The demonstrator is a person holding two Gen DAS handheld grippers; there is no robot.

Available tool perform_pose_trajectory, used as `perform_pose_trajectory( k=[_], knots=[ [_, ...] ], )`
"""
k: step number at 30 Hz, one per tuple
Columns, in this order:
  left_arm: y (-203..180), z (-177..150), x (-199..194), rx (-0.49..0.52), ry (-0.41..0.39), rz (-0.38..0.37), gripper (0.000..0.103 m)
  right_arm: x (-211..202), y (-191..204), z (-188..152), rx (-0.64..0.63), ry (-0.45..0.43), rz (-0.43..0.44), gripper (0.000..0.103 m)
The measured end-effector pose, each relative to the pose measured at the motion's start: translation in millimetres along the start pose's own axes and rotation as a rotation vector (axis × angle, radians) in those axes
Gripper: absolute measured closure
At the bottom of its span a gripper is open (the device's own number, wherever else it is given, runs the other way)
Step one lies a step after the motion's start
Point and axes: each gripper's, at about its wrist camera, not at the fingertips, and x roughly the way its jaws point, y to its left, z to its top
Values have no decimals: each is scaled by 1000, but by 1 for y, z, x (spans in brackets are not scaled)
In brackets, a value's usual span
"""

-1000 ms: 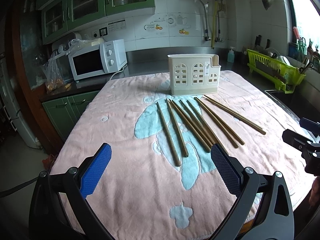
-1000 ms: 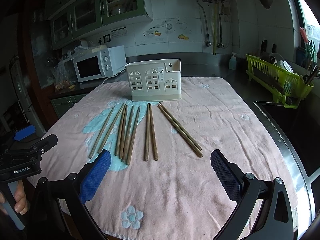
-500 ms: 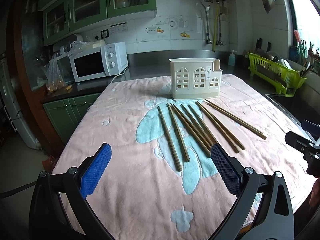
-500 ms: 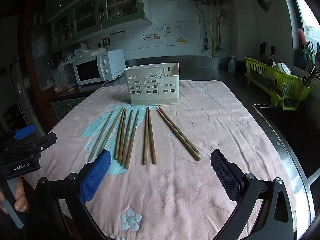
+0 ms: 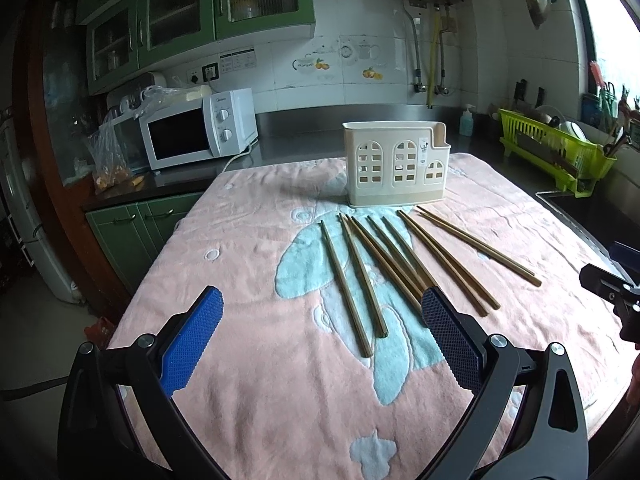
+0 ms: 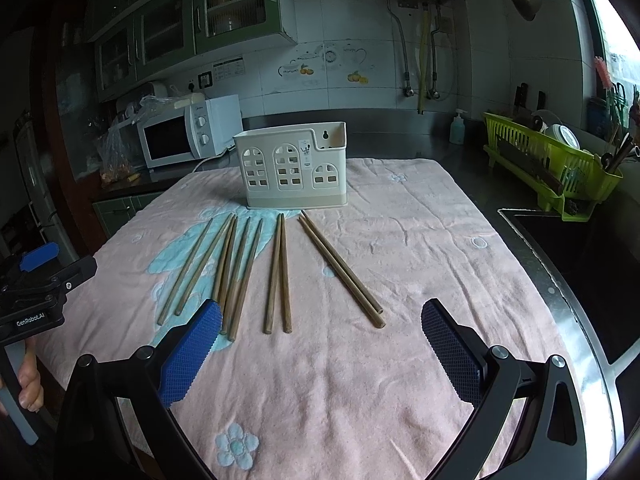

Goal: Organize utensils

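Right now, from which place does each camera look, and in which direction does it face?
Left wrist: on the left gripper, facing the holder across the towel; the right gripper shows at the right edge.
Right wrist: on the right gripper, facing the same way; the left gripper and a hand show at the left edge.
Shared: holder, chopsticks, microwave.

Daylight pours in from the window [image 5: 612, 20] on the right, blown out to plain white there, and spreads softly over the pink towel [image 5: 256, 240], where the chopsticks [image 5: 360, 276] cast only faint, thin shadows. The green cabinets [image 6: 168, 36] and left corners sit dim, darker in the right wrist view. Both views bend strongly at the edges, with black vignetting in the corners. The centre stays sharp; the steel counter [image 6: 576, 320] carries a dull sheen.
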Motion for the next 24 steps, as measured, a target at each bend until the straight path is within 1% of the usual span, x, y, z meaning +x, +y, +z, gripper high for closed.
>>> perform_pose_trajectory(
  k=[3, 6, 7, 9, 13, 14, 17, 19, 21, 24],
  knots=[
    [4, -4, 8, -5, 14, -14, 5, 5, -7, 0, 1, 9, -10, 6],
    [5, -12, 20, -4, 44, -39, 6, 13, -14, -1, 4, 24, -18, 6],
    [4, -15, 24, 2, 57, -46, 10, 15, -16, -2, 6, 30, -18, 6],
    [2, -21, 33, 17, 86, -58, 12, 21, -21, -3, 9, 43, -23, 6],
    [-4, -36, 52, 31, 161, -86, 28, 31, -30, -5, 22, 62, -26, 6],
    [-5, -38, 57, 31, 177, -89, 29, 33, -31, -5, 26, 66, -25, 6],
    [-6, -40, 70, 19, 216, -87, 36, 41, -35, -7, 31, 83, -26, 6],
    [-7, -40, 79, 16, 234, -90, 43, 46, -37, -8, 35, 90, -24, 7],
    [-9, -39, 87, 17, 260, -87, 46, 51, -38, -9, 40, 100, -24, 7],
    [-11, -38, 101, 4, 298, -89, 55, 58, -42, -9, 46, 111, -24, 7]
  ],
)
